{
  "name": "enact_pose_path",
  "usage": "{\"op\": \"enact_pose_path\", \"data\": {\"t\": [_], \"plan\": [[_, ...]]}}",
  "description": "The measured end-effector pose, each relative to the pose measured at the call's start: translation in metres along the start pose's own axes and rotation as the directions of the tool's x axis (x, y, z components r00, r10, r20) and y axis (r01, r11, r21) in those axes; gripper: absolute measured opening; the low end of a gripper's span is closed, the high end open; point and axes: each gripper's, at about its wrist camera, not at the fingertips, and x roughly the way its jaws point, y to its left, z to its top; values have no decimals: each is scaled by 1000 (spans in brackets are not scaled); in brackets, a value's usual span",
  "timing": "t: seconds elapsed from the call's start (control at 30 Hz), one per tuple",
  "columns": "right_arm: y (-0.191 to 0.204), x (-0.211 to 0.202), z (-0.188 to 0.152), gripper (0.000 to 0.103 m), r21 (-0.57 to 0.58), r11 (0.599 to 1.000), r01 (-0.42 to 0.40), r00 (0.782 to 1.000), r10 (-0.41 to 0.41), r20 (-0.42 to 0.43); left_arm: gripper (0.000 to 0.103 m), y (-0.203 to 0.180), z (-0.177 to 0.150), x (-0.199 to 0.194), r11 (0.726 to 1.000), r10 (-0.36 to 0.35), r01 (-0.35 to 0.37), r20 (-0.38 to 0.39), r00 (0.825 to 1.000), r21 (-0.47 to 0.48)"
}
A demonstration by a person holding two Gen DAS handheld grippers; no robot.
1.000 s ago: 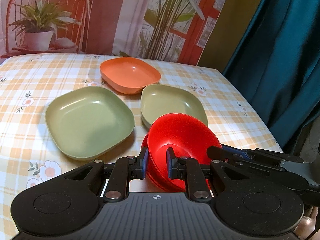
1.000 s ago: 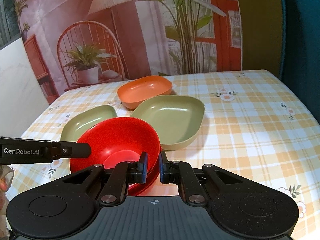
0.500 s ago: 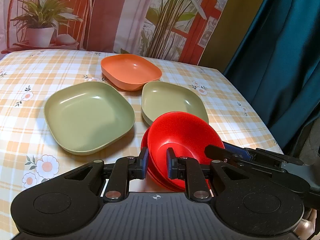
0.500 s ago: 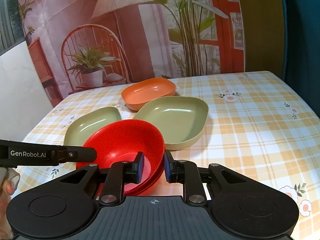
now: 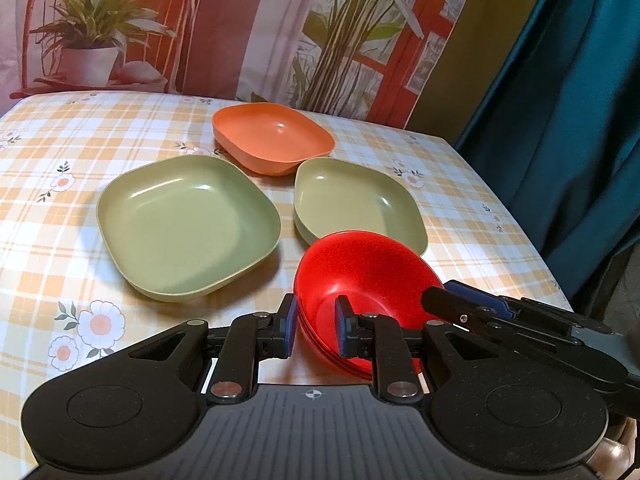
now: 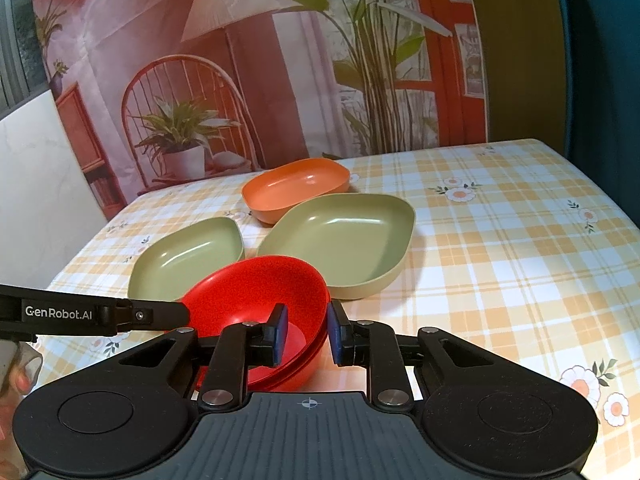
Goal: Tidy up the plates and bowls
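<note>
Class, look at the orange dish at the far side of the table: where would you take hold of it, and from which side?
Grip the orange dish by its raised rim, one finger inside and one outside the wall. It sits upright, open side up, too wide to span. Probably come from the far side or its outer edge: the large green plate and small green plate crowd its near side.

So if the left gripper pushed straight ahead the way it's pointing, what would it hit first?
The red bowls: the left gripper has its jaws straddling the near rim of that stack, and they are opening. Beyond sits the small green dish, though depth is hard to judge.
</note>
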Motion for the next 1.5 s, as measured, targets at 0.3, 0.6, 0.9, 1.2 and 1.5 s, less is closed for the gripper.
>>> {"op": "enact_pose_path", "data": {"t": [0.3, 0.6, 0.9, 1.2, 1.5], "plan": [[0, 0, -2, 22, 8, 1000, 12, 1000, -12, 7, 29, 2, 0, -1, 1000, 13, -13, 9, 1000, -12], [2, -3, -1, 23, 2, 1000, 5, 1000, -5, 16, 29, 4, 1, -2, 1000, 16, -16, 16, 1000, -11], [-1, -8, 12, 24, 2, 1000, 6, 999, -6, 44, 29, 2, 14, -4, 999, 33, -34, 39, 999, 20], [-14, -11, 52, 24, -61, 998, 2, 997, 2, 80, 29, -7, 44, -13, 996, 28, -35, 79, 996, 85], [-28, -10, 111, 24, -112, 993, 22, 992, -7, 128, 29, -15, 85, -19, 991, 27, -42, 116, 993, 128]]}}
